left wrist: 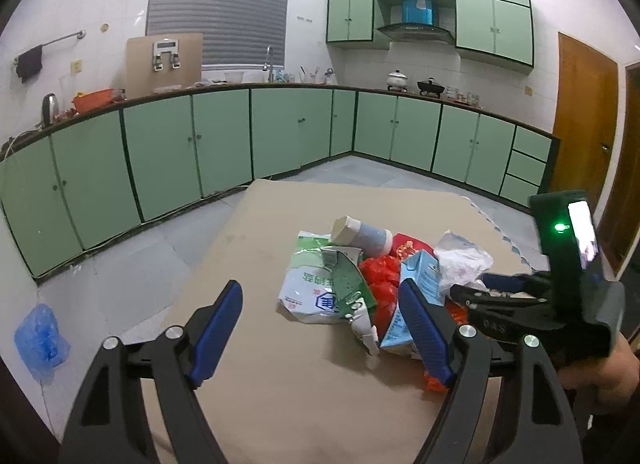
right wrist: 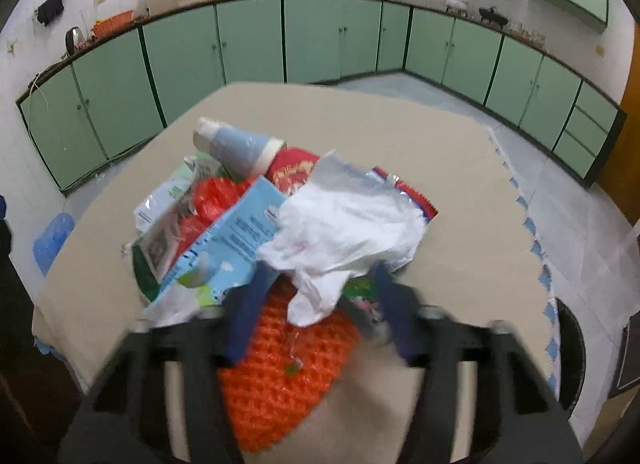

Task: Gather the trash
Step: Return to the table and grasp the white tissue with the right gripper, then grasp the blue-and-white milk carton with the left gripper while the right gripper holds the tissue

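The right gripper [right wrist: 320, 284] had its blue pads [right wrist: 250, 304] drawn partway together around the lower tail of a crumpled white plastic bag [right wrist: 340, 224]. The view was blurred there, so whether the pads actually pressed the bag could not be told. Under the bag's tail lay an orange mesh net [right wrist: 280, 364], spread on the tan board [right wrist: 460, 184] that carried the whole heap. Just left of the bag, a light blue carton [right wrist: 240, 232] lay flat and slanted, overlapping red crinkled plastic [right wrist: 216, 192] and a white and green pouch [right wrist: 160, 204]. Behind these, a pale blue cup-shaped container [right wrist: 240, 148] lay on its side at the far edge of the heap, touching a red packet [right wrist: 296, 168].

The left gripper [left wrist: 320, 328] stood with its jaws spread wide and nothing between them, low over the bare near part of the board [left wrist: 260, 244]. Its right pad [left wrist: 424, 328] sat in front of the blue carton [left wrist: 420, 276]; whether it touched it was unclear. The white and green pouch [left wrist: 308, 288] lay just beyond the gap between the pads. The right gripper's black body [left wrist: 532, 296] reached in from the right over the heap, with a hand [left wrist: 600, 372] behind it.

Beyond the board ran green cabinets [left wrist: 224, 136] along the walls, and a blue plastic bag [left wrist: 40, 340] lay on the floor to the left.
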`<state>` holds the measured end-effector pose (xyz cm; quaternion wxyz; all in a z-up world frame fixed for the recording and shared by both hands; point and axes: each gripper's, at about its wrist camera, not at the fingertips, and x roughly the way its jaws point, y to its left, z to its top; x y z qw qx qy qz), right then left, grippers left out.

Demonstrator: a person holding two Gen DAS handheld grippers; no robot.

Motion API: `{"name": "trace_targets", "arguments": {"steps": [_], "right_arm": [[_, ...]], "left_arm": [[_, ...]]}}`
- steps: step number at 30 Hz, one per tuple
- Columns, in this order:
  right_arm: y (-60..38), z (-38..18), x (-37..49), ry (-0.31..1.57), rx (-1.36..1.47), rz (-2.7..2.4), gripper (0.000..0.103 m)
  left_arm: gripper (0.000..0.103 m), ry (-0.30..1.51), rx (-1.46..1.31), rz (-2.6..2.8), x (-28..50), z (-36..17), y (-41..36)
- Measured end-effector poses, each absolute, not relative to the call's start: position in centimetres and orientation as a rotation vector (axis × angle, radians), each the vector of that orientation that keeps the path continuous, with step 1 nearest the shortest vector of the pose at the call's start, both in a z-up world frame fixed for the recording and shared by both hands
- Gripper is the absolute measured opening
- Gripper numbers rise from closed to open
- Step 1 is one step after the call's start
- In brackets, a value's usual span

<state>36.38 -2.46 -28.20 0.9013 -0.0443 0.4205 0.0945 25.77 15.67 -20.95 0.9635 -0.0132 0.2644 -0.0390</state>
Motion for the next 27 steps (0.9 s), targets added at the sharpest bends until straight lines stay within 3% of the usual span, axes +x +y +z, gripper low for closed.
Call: {"name": "trace_targets", "arguments": {"steps": [1, 5, 21, 27], "right_arm": [[-2.8, -28.1, 36.4, 0.875, -0.074, 0.205, 0.013], [-3.8, -27.2, 35.6, 0.842, -0.064, 0.204, 0.007], [-11.1, -21.8, 30.8, 0.72, 0.026, 0.168, 0.006], [-13.4, -21.0, 29.5, 0.698, 0.047, 0.138, 0.006]], "left_arm": [[0.079, 0.536, -0.027, -0.083, 25.7, -21.0, 15.4], [0.079, 0.544, -0.035, -0.101, 25.4, -21.6, 14.3], [0.078, 0.575, -0.002, -0.156, 24.8, -24.1, 8.7], [0.071, 0.625, 0.014, -0.166, 25.9, -26.6, 7.1]]}}
